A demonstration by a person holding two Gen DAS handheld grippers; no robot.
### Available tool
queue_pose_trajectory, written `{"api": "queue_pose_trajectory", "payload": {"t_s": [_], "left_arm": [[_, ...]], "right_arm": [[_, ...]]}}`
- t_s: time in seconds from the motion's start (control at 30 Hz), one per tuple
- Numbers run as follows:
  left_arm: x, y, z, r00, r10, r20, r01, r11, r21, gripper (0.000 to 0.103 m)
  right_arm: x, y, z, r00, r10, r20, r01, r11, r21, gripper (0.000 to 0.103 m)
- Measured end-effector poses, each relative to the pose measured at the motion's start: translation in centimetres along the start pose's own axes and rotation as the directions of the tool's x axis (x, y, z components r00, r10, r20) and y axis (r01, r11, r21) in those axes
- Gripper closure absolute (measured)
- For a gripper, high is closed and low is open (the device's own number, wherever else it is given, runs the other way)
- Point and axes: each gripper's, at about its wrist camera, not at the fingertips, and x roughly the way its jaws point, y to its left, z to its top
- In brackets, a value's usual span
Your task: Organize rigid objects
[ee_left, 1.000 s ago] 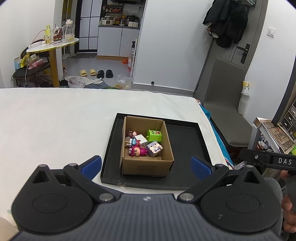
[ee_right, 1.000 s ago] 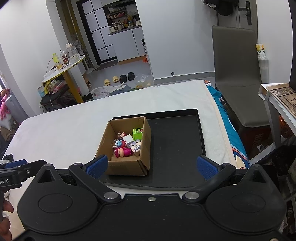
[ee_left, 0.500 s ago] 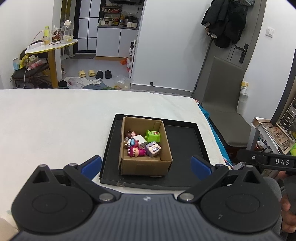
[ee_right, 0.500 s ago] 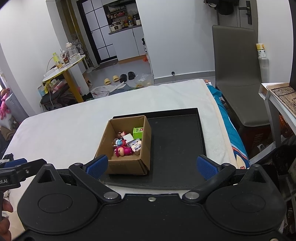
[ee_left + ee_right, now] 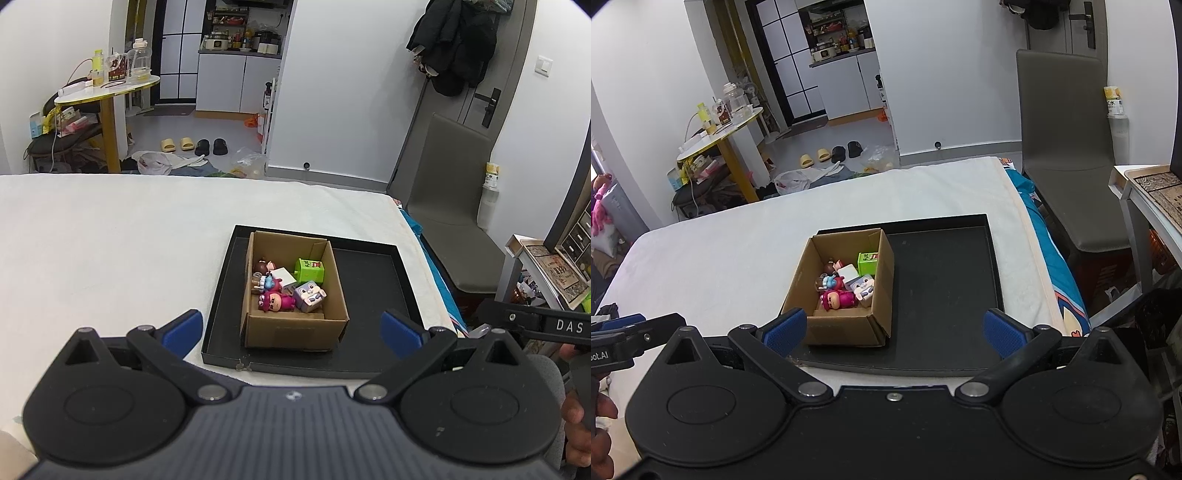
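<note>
A white-covered bed (image 5: pixel 110 236) carries the things; its right edge drops off just beside a black tray (image 5: pixel 373 280), with a grey chair (image 5: pixel 454 206) standing beyond that edge. The tray sits near the bed's near right corner, and most of the bed to its left and toward its far edge lies bare. Inside the tray, the right half is open black floor, while a cardboard box (image 5: pixel 295 332) stands in the left half, close against the tray's left wall.

The left tongs (image 5: pixel 291 325) are spread wide apart, blue pads on either side of the box in view, gripping nothing and hanging short of the tray's near edge. The right tongs (image 5: pixel 894 328) are likewise wide apart and hold nothing, also back from the near edge.

The box is open-topped and upright. In it lie small toys in a loose heap: a green cube (image 5: pixel 311 269) toward the far right corner, a grey rabbit-faced cube (image 5: pixel 309 293) beside a magenta figure (image 5: pixel 275 302), a blue-and-red figure (image 5: pixel 269 283), a brown-haired figure (image 5: pixel 264 266) and a white card (image 5: pixel 282 275).
</note>
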Motion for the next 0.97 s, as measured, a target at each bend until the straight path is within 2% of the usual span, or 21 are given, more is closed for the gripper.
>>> {"api": "queue_pose_trajectory", "payload": {"t_s": [0.77, 0.97], "left_arm": [[0.9, 0.5, -0.8, 1.000, 0.007, 0.012, -0.007, 1.000, -0.005, 0.001], [2.4, 1.1, -1.0, 1.000, 0.003, -0.005, -0.003, 1.000, -0.013, 0.001]], "right_arm": [[0.8, 0.3, -0.8, 1.000, 0.009, -0.021, -0.009, 1.000, 0.004, 0.000], [2.2, -0.8, -1.2, 0.999, 0.002, -0.034, 0.000, 0.999, 0.053, 0.000]]}}
